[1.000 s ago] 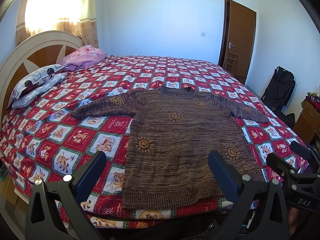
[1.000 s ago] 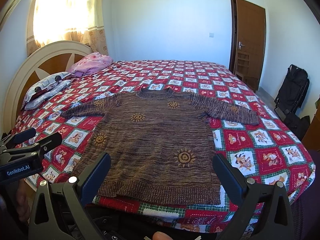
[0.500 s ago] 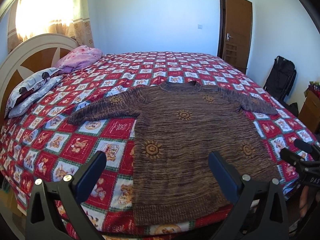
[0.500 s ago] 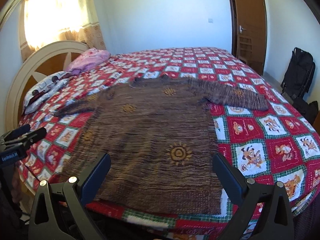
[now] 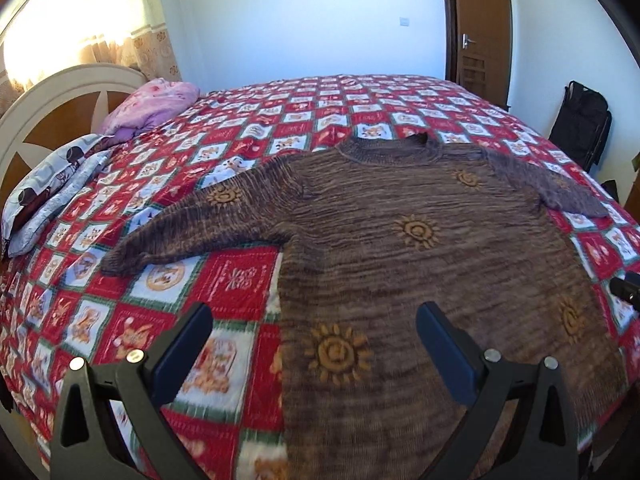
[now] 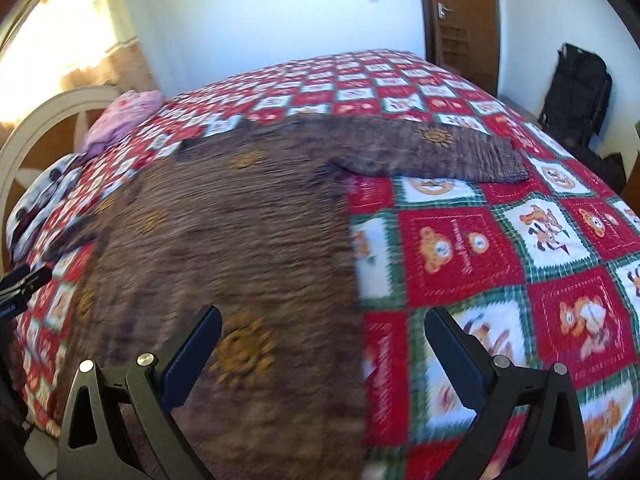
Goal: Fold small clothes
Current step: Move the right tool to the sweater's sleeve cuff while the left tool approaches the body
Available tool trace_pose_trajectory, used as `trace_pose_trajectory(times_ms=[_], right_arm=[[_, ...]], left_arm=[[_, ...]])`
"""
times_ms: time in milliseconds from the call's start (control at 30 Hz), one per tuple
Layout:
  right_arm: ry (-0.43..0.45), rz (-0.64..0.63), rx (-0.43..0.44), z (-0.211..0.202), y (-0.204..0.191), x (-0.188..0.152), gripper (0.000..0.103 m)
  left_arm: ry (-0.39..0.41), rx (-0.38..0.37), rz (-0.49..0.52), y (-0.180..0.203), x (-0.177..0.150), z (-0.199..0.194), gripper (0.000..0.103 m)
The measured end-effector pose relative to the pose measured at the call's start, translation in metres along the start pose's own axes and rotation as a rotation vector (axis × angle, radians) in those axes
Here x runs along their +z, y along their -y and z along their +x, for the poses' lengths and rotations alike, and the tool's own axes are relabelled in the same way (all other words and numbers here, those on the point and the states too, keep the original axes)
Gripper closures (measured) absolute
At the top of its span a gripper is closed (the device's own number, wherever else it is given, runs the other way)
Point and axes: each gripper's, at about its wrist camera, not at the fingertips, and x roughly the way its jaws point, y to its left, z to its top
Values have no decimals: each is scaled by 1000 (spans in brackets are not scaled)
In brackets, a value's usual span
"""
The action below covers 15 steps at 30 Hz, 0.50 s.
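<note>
Sweater (image 5: 420, 264): brown knit with orange sun motifs, spread flat and face-up on bed (image 5: 304, 112) over red patchwork quilt (image 6: 520, 248). Collar toward far side, hem at near edge. Both sleeves stretched out sideways, left sleeve (image 5: 188, 232) and right sleeve (image 6: 436, 156). No fold made yet.

Step in hand, as judged: approach before first fold; nothing gripped. Likely next move: grasp at a sleeve or side edge and carry it across the body. Calls for fingers lowered to the fabric, straddling one layer of knit only, without pinching the quilt beneath. Thick, loose knit; probably drags and bunches if pulled low, so lift before crossing.

Left gripper (image 5: 312, 344): low over near-left part of sweater, aimed toward far side, fingers (image 5: 180, 352) wide apart, nothing between them. Left side seam of sweater lies between the finger tips in view.

Right gripper (image 6: 320, 352): low over near-right part, fingers (image 6: 452, 360) also wide apart and empty; right side edge of sweater runs up between them. Right view motion-blurred, fine detail at hem unreadable.

Each gripper's tip visible at the edge of the other's view. Pink pillow (image 5: 152, 104) and headboard (image 5: 52, 120) at far left, door (image 5: 480, 28) at far right.
</note>
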Motion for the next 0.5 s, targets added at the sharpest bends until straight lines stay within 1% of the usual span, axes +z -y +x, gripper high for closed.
trace_pose_trajectory(times_ms=[233,367,400,433,500], right_arm=[[11,60,-59,24,39,31,1],[18,86,-87,32,57,46,3],[19,88,-93,34,62,49,7],[20,89,-99,35,65,52,14],[13,106,-102,41,79,61,23]], left_arm=[[-24,-45,-6,13,22,31,0],[-38,-56,9,22,36,51,0],[-40,-56,17,26,39,55,0],[-40,-60,24,29,43,59,0],[-30,-60,31,33,50,67,0]])
